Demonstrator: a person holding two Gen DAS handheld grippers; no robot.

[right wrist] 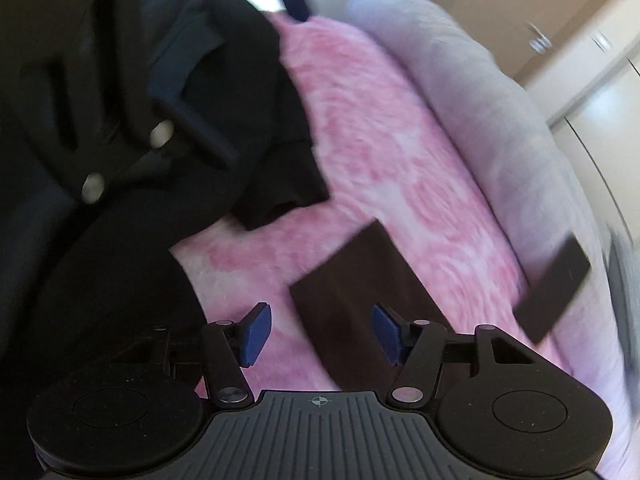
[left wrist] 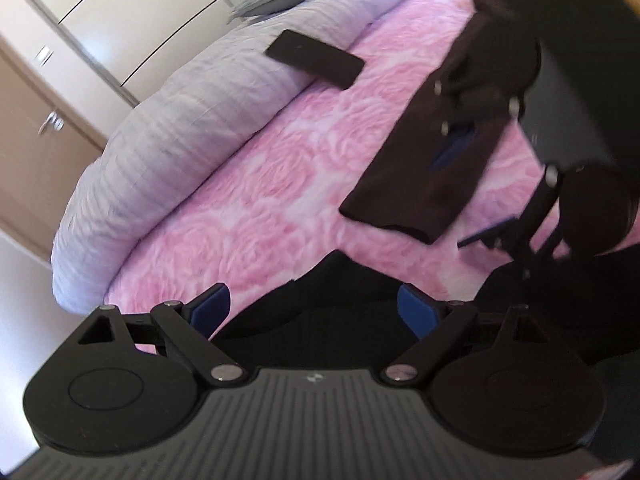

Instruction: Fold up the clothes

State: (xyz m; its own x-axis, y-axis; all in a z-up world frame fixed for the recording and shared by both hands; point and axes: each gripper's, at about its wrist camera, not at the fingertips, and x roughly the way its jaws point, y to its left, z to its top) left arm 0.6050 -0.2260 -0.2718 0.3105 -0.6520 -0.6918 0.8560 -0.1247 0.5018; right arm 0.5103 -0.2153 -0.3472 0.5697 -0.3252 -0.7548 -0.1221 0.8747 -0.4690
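Observation:
A dark brown garment sleeve (left wrist: 420,176) lies on the pink rose-patterned bedspread (left wrist: 256,200); it also shows in the right wrist view (right wrist: 360,292). A black garment (right wrist: 224,120) is heaped at the left of the right wrist view, and its edge (left wrist: 340,292) lies under my left gripper. My left gripper (left wrist: 316,312) is open and empty above that black cloth. My right gripper (right wrist: 320,332) is open and empty, its jaws over the near part of the brown sleeve. In the left wrist view the right gripper (left wrist: 468,148) is seen over the sleeve.
A rolled lilac blanket (left wrist: 180,120) runs along the bed's far side, also seen in the right wrist view (right wrist: 500,120). A flat black rectangular object (left wrist: 316,58) lies at its edge, also seen in the right wrist view (right wrist: 556,284). Wardrobe doors (left wrist: 80,8) stand behind.

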